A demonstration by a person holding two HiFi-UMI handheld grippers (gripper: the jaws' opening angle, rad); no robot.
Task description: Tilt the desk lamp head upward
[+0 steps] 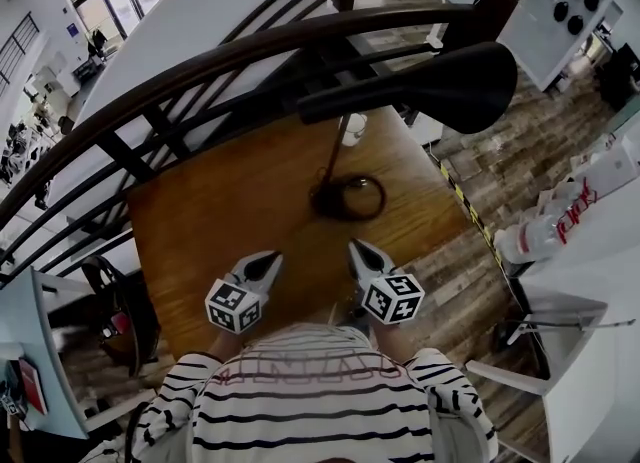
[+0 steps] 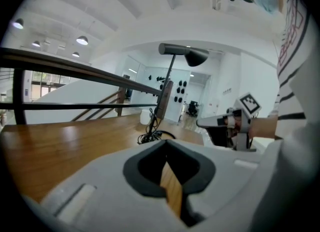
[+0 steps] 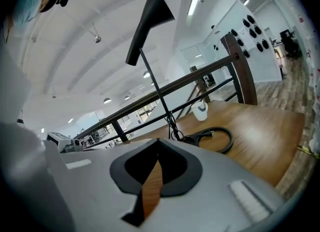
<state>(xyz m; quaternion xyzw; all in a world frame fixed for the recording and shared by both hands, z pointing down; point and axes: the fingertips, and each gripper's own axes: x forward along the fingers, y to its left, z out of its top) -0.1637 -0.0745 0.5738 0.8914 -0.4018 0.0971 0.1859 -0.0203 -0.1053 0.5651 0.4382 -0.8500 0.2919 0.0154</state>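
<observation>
The left gripper (image 1: 272, 260) and right gripper (image 1: 358, 247) hover closed and empty above the near edge of the table (image 1: 215, 216). The desk lamp (image 1: 440, 86) stands farther off.

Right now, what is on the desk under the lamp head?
A coiled black cable lies at the stem's foot, a white cup further back. The tangle covers whatever the stem stands on.

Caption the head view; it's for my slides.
Left gripper and right gripper, shut and empty, at the near edge of the wooden desk, facing the black desk lamp.
</observation>
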